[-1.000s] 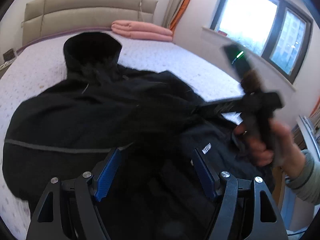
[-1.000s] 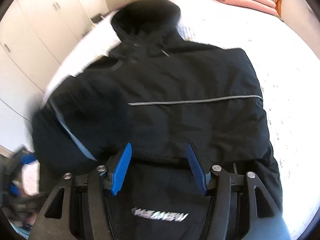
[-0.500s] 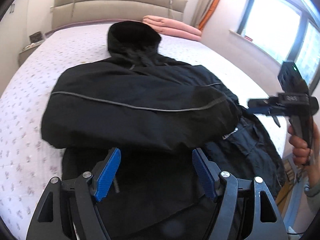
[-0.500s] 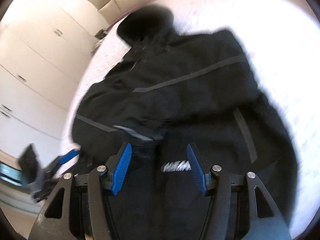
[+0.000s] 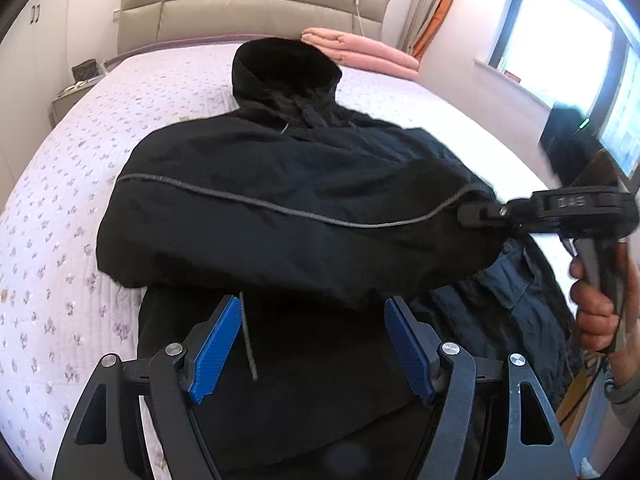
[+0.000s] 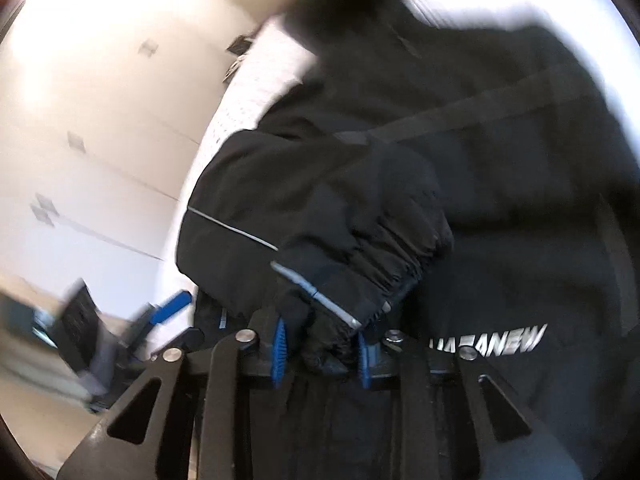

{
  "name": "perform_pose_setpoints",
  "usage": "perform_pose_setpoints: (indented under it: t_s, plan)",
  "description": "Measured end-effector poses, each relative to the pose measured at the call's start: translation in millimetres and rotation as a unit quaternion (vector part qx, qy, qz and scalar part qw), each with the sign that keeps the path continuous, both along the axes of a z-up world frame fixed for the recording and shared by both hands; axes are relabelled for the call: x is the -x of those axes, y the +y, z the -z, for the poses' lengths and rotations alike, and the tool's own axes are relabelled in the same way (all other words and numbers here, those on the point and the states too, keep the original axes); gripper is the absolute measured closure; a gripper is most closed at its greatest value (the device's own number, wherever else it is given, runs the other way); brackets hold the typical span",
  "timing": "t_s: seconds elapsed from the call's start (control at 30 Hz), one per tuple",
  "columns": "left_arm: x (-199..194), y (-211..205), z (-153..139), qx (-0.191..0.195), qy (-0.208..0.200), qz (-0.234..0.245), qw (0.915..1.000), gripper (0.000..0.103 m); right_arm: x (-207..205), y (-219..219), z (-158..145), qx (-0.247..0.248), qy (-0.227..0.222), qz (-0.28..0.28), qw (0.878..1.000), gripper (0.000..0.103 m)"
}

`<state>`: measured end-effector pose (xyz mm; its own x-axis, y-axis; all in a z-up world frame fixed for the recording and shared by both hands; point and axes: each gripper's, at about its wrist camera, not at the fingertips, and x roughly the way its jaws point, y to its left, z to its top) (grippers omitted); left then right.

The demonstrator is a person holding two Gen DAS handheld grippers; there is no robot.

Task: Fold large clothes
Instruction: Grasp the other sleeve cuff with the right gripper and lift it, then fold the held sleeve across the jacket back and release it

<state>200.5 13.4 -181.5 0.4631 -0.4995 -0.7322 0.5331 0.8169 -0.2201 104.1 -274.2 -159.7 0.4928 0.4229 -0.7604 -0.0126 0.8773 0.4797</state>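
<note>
The right gripper (image 6: pixel 320 346) is closing on the black jacket's (image 6: pixel 460 168) gathered cuff (image 6: pixel 372 276).

Pink folded blanket (image 5: pixel 360 50) beside padded headboard (image 5: pixel 248 2), window (image 5: pixel 560 40) right.

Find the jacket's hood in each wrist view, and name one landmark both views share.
Left wrist view: the hood sits top centre, on the bed.
Right wrist view: the hood is blurred, at the top, right of centre.
Shared landmark: the grey piping line on the folded sleeve.
</note>
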Motion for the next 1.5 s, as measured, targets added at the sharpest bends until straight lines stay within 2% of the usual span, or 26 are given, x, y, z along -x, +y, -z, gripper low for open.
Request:
perform_pose_setpoints:
  t_s: [0.1, 0.2, 0.27, 0.33, 0.43, 0.53, 0.6, 0.63, 0.67, 0.7, 0.77, 0.9, 0.97, 1.03, 1.13, 1.2, 1.3, 1.37, 1.4, 1.43, 1.47, 1.5]
  plan:
    - [-8.9, -4.3, -8.6, 0.003, -0.015, -0.009, 0.9998, 0.027, -6.3, 25.1, -59.1, 0.070, -0.079, -0.027, 0.994, 0.079]
    - [-29.6, -5.6, -15.5, 0.008, -0.029, -0.033, 0.9990, 0.027, -13.6, 32.9, -122.8, 0.135, -0.159, -0.046, 0.977, 0.079]
    - [-49.4, -2.3, -16.0, 0.044, -0.019, -0.039, 0.9981, 0.028, -21.0, 27.8, -147.4, 0.166, -0.186, -0.044, 0.967, 0.079]
    - [-65.9, -0.7, -13.6, 0.080, 0.001, -0.043, 0.9959, 0.028, -34.4, 16.4, -153.0, 0.193, -0.188, -0.038, 0.962, 0.079]
    - [-77.9, -14.4, -4.7, 0.084, 0.027, -0.021, 0.9959, 0.028, -67.0, -14.4, -121.4, 0.204, -0.137, -0.012, 0.969, 0.079]
    - [-79.1, -32.6, 15.4, 0.065, 0.064, 0.014, 0.9958, 0.028, -100.2, -56.3, -49.3, 0.202, -0.048, 0.029, 0.978, 0.078]
    - [-75.6, -38.9, 27.4, 0.037, 0.079, 0.033, 0.9957, 0.028, -111.0, -81.3, 0.1, 0.195, 0.011, 0.052, 0.979, 0.076]
    - [-71.1, -42.0, 33.3, 0.020, 0.085, 0.047, 0.9950, 0.028, -115.0, -95.3, 35.9, 0.186, 0.053, 0.069, 0.979, 0.073]
    - [-65.3, -43.7, 37.0, 0.008, 0.090, 0.062, 0.9940, 0.028, -110.3, -103.9, 57.1, 0.167, 0.066, 0.076, 0.981, 0.073]
    - [-57.3, -44.3, 38.5, 0.000, 0.090, 0.078, 0.9929, 0.028, -102.9, -109.9, 66.2, 0.142, 0.046, 0.088, 0.985, 0.073]
    - [-42.2, -43.5, 30.5, -0.014, 0.072, 0.101, 0.9922, 0.028, -94.5, -109.2, 63.3, 0.140, 0.026, 0.089, 0.986, 0.073]
    - [-41.3, -34.2, -7.8, -0.003, 0.022, 0.100, 0.9948, 0.027, -91.8, -110.7, 52.6, 0.142, 0.037, 0.100, 0.984, 0.069]
    - [-57.0, -26.3, -32.4, 0.004, -0.013, 0.063, 0.9979, 0.027, -83.6, -114.2, 30.9, 0.152, 0.024, 0.110, 0.982, 0.063]
    - [-84.8, -21.4, -43.3, 0.003, -0.020, 0.018, 0.9996, 0.027, -77.1, -109.2, 2.8, 0.166, -0.010, 0.120, 0.979, 0.062]
    - [-126.8, -16.2, -37.5, 0.009, -0.007, -0.043, 0.9990, 0.028, -74.2, -92.6, -33.2, 0.193, -0.057, 0.120, 0.972, 0.062]
    - [-143.2, -20.1, -24.1, -0.015, 0.002, -0.063, 0.9979, 0.027, -89.8, -79.2, -41.4, 0.192, -0.065, 0.103, 0.974, 0.062]
    - [-158.4, -31.4, 6.7, -0.062, 0.021, -0.070, 0.9954, 0.027, -118.1, -52.7, -21.8, 0.232, -0.042, 0.079, 0.969, 0.062]
    - [-162.5, -35.7, 24.4, -0.096, 0.028, -0.074, 0.9923, 0.027, -136.2, -48.5, 6.0, 0.256, -0.013, 0.067, 0.964, 0.063]
    - [-163.9, -32.6, 32.0, -0.106, 0.034, -0.079, 0.9906, 0.026, -145.7, -51.9, 27.1, 0.272, 0.016, 0.071, 0.959, 0.064]
    - [-166.7, -30.9, 40.2, -0.108, 0.042, -0.087, 0.9895, 0.026, -152.6, -58.8, 49.1, 0.276, 0.047, 0.072, 0.957, 0.076]
    - [-169.1, -28.9, 46.0, -0.099, 0.052, -0.092, 0.9895, 0.026, -156.7, -62.5, 61.6, 0.269, 0.060, 0.070, 0.959, 0.080]
    - [-170.4, -27.3, 50.0, -0.091, 0.057, -0.094, 0.9897, 0.026, -155.7, -68.1, 69.4, 0.256, 0.053, 0.071, 0.963, 0.081]
